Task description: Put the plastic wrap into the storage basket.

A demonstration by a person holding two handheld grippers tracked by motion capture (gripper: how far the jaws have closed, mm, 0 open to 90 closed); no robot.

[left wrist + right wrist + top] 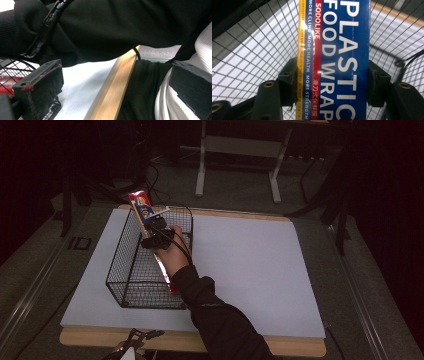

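A long box of plastic food wrap [141, 209], blue with a red and yellow stripe, stands slanted in a black wire basket [116, 265] at the left of the white table top [250, 265]. Its upper end sticks out above the far rim. My right gripper [159, 234] is shut on the box inside the basket. In the right gripper view the box [342, 50] runs upward between the pads [288, 85], which press on both of its sides. My left gripper [134, 340] hangs below the table's front edge, and its jaws [115, 85] stand wide apart with nothing between them.
A black sleeve [112, 27] crosses above the left gripper's jaws, and the wooden table edge [117, 82] runs between them, with a corner of the basket [10, 70] at the left. Behind the table stands a grey metal frame [240, 150].
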